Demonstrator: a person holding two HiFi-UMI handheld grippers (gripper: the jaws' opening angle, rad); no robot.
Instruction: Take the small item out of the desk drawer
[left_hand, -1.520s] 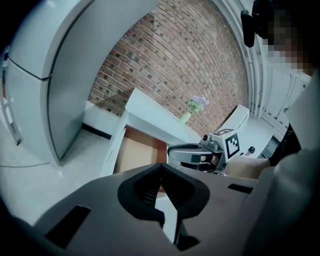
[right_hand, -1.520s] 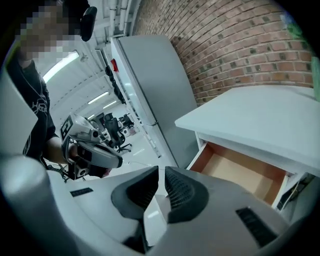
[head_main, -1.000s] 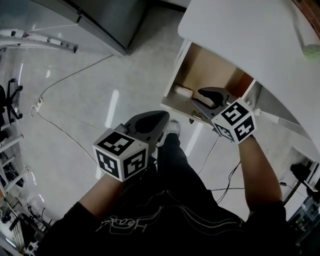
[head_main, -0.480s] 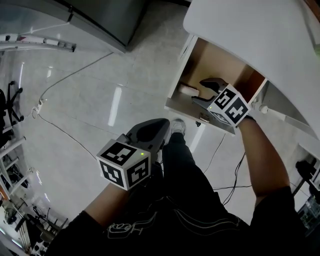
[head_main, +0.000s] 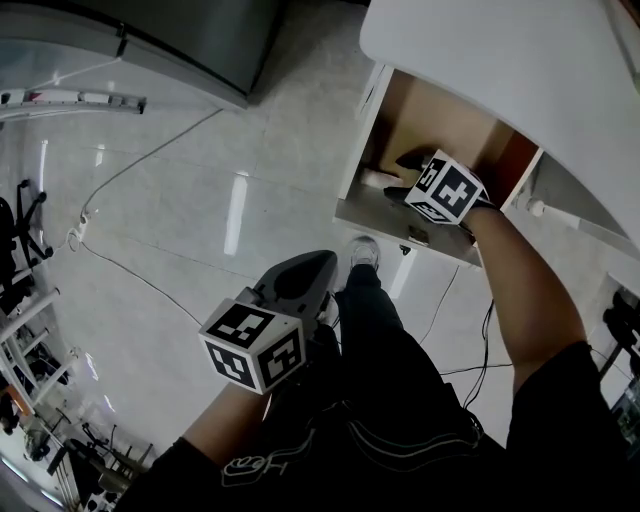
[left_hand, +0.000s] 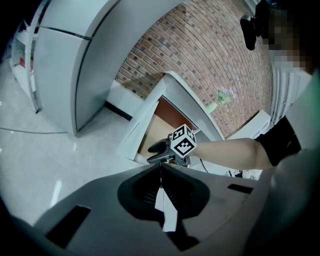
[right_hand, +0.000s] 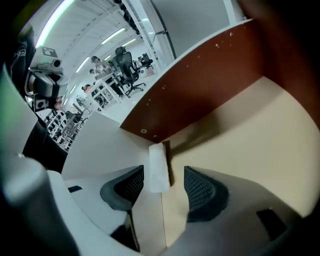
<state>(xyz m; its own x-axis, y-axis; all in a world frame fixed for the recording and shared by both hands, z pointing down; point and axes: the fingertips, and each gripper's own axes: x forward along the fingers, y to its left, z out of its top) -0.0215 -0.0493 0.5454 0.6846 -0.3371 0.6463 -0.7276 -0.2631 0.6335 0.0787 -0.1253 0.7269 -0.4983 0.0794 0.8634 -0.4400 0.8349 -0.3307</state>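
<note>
The desk drawer (head_main: 362, 130) stands pulled out under the white desk top (head_main: 500, 60). A small white item (head_main: 378, 179) lies on its tan floor by the left wall. My right gripper (head_main: 400, 175) reaches inside the drawer, its jaws opening. In the right gripper view the white item (right_hand: 159, 167) lies just ahead of the right gripper (right_hand: 164, 171), closer to the left pad (right_hand: 127, 187), with no pad pressing on it. My left gripper (head_main: 325, 262) hangs shut over the floor, apart from the drawer. The left gripper view shows the left gripper (left_hand: 161, 166) holding nothing, with the drawer (left_hand: 150, 131) beyond it.
A grey cabinet (head_main: 200, 40) stands at the back left, with a ladder (head_main: 70, 100) lying beside it. Cables (head_main: 150, 150) trail over the tiled floor. The person's legs and a shoe (head_main: 365, 250) are below the drawer front. A brick wall (left_hand: 210, 55) rises behind the desk.
My right gripper has moved from the drawer's front edge deeper inside, toward the white item, and its jaws have spread. The left gripper has drifted slightly down and right.
</note>
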